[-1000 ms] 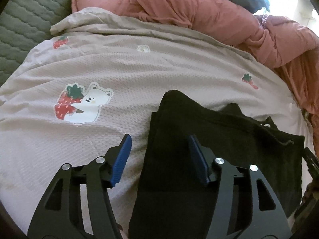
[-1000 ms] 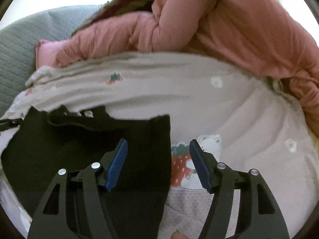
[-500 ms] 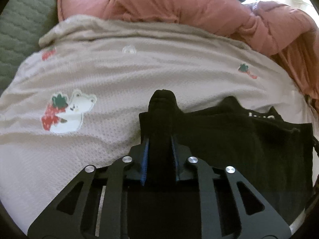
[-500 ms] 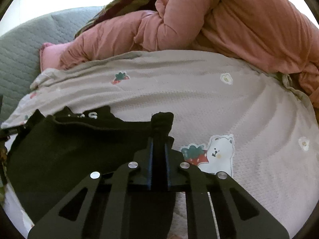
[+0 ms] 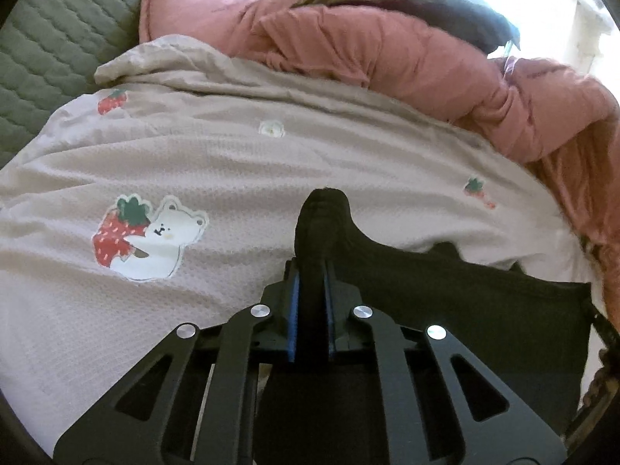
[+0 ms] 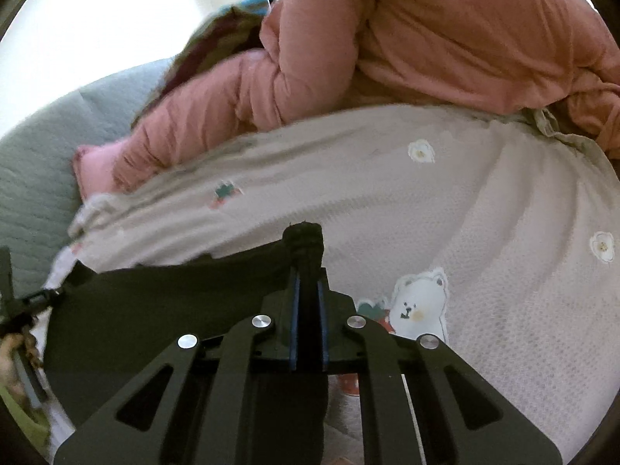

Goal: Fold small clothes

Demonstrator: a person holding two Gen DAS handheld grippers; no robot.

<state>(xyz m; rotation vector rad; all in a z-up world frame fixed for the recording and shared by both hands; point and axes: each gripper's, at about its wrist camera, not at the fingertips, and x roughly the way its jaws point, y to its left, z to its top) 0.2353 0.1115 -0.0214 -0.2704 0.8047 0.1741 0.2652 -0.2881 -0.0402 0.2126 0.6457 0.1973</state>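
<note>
Black garment point(image 5: 445, 294) lies spread on the pale bedspread point(image 5: 232, 162) printed with a bear and strawberries, in front of the heaped pink quilt point(image 5: 387, 50); it is a small dark piece, perhaps shorts, though the dark cloth shows too little detail to be sure. Both tools are pressed together on it: the left gripper point(image 5: 310, 267) pinches one corner so that a tuft of cloth bunches up beyond its blue pads point(image 5: 293, 306); the right gripper point(image 6: 308, 275) pinches the opposite corner of the same edge in the same way, its jaws having just closed on the fabric like the left's. The right wrist view is blurred toward its upper left, so the far hem there is hard to read.

The step in hand looks like the lift for a fold; to do it well, both corners should rise together and level, keeping the edge between them taut but not stretched; the carried edge should then travel straight over to meet the opposite edge, corners matched, before either tool lets go; a lopsided lift would skew the fold; dragging low could rumple the bedspread.
</note>
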